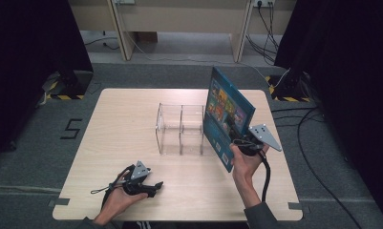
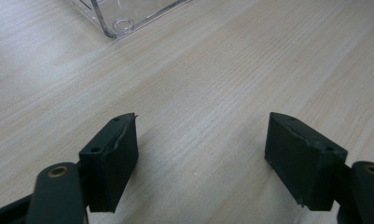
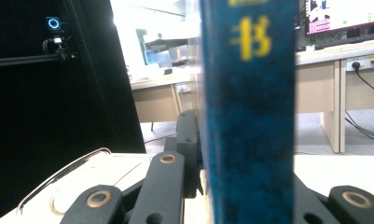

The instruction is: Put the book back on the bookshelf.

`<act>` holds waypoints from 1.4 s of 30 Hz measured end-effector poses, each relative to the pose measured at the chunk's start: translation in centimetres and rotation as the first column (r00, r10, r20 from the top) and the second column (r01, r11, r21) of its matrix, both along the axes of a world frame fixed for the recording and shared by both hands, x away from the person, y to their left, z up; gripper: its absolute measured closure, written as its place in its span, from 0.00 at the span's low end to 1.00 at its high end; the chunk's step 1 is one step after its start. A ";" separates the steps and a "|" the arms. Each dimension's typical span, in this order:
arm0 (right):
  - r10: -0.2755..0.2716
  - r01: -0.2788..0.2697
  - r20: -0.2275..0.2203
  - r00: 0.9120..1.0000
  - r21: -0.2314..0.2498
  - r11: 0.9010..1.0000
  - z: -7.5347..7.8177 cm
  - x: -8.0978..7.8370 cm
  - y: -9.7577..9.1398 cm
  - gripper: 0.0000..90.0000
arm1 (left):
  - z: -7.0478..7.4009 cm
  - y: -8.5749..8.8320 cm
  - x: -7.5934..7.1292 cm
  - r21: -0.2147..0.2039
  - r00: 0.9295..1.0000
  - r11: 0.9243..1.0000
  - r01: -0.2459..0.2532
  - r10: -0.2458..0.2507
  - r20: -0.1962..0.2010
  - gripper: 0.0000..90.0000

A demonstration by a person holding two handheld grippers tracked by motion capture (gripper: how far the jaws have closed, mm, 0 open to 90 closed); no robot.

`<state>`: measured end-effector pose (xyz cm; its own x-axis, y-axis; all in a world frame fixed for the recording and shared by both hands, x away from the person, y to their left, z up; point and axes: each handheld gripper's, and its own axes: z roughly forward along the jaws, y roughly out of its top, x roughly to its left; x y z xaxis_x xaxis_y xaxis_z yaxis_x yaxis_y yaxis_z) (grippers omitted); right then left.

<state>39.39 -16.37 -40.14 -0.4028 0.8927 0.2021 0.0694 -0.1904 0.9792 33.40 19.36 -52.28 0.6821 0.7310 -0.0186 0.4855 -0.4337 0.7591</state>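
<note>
High view: right gripper (image 1: 244, 144) clamps book (image 1: 227, 114) upright near table's (image 1: 122, 119) right edge; left gripper (image 1: 146, 186) released. Low corner grip, book may tip or clip rack (image 1: 179, 128).

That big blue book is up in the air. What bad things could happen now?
1. The right gripper pinches the blue book only near its bottom edge, so the tall, tilted book could tip or slip out.
2. The book hangs right beside the clear plastic rack; a swing could knock or shove that light rack.
3. The left gripper is open and resting on the table, too far off to catch anything.
</note>
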 end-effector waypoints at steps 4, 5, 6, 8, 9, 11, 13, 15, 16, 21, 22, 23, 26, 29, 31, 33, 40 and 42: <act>-0.006 0.006 0.004 1.000 -0.003 1.000 -0.2 0.3 0.2 0.90 | 0.0 0.0 0.0 -0.001 1.000 1.000 0.001 -0.001 0.003 0.27; -0.007 0.007 0.004 1.000 -0.001 1.000 -0.3 0.4 0.2 0.90 | 0.0 0.0 0.0 -0.001 1.000 1.000 0.001 -0.001 0.003 0.27; -0.010 0.010 0.004 1.000 0.001 1.000 -0.4 0.4 0.2 0.90 | 0.0 0.0 0.0 -0.001 1.000 1.000 0.001 -0.001 0.002 0.27; -0.015 0.015 0.007 1.000 0.009 1.000 -0.8 0.5 0.2 0.90 | 0.0 -0.1 0.0 -0.001 1.000 1.000 0.002 -0.002 0.003 0.27; -0.015 0.015 0.007 1.000 0.009 1.000 -0.8 0.5 0.2 0.90 | 0.0 -0.1 0.0 -0.001 1.000 1.000 0.002 -0.002 0.003 0.27; -0.013 0.013 0.008 1.000 0.011 1.000 -0.9 0.4 0.1 0.90 | 0.0 -0.1 -0.1 0.001 1.000 1.000 0.007 -0.007 0.001 0.27; -0.017 0.017 0.008 1.000 0.019 1.000 -0.9 0.4 0.1 0.90 | 0.0 -0.1 -0.1 0.000 1.000 1.000 0.006 -0.006 0.003 0.27; -0.019 0.018 0.009 1.000 0.024 1.000 -1.1 0.3 0.1 0.89 | 0.0 -0.1 -0.1 0.000 1.000 1.000 0.009 -0.009 0.001 0.27; -0.019 0.019 0.006 1.000 0.028 0.999 -1.2 0.1 0.0 0.89 | 0.0 -0.1 -0.1 0.002 1.000 1.000 0.010 -0.010 -0.001 0.27; -0.022 0.022 -0.003 1.000 0.024 0.999 -1.4 -0.5 -0.4 0.89 | 0.0 -0.1 -0.2 0.002 1.000 1.000 0.011 -0.011 -0.001 0.27; -0.021 0.021 -0.006 1.000 0.023 1.000 -1.5 -0.6 -0.5 0.89 | 0.0 -0.2 -0.2 0.002 1.000 1.000 0.010 -0.010 -0.002 0.27; -0.021 0.022 -0.010 1.000 0.020 1.000 -1.5 -0.7 -0.6 0.89 | 0.0 -0.2 -0.2 0.003 1.000 1.000 0.010 -0.010 -0.001 0.27; -0.023 0.024 -0.010 1.000 0.024 0.999 -1.6 -0.9 -0.7 0.89 | 0.0 -0.2 -0.2 0.002 1.000 1.000 0.009 -0.009 0.001 0.27; -0.026 0.026 -0.008 1.000 0.016 1.000 -1.7 -1.0 -0.7 0.88 | 0.0 -0.2 -0.2 0.001 1.000 1.000 0.010 -0.010 0.002 0.27; -0.024 0.024 -0.006 1.000 0.020 1.000 -1.7 -1.1 -0.8 0.87 | 0.0 -0.2 -0.2 0.002 1.000 1.000 0.011 -0.011 0.001 0.27; -0.022 0.022 -0.005 1.000 0.013 1.000 -1.8 -1.3 -0.8 0.85 | 0.0 -0.2 -0.2 0.002 1.000 1.000 0.011 -0.011 0.000 0.27; -0.001 0.000 -0.022 1.000 -0.014 1.000 -2.5 -2.2 -1.2 0.79 | 0.0 -0.2 -0.2 0.003 1.000 1.000 0.013 -0.013 0.000 0.27; 0.009 -0.010 -0.029 1.000 -0.031 0.999 -2.6 -2.4 -1.3 0.76 | 0.0 -0.2 -0.2 0.002 1.000 1.000 0.013 -0.013 0.000 0.27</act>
<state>36.95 -17.62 -42.71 -0.4053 0.8950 0.1861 0.0995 -0.1592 0.9822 33.16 19.16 -52.27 0.6917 0.7220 -0.0165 0.4794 -0.4419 0.7582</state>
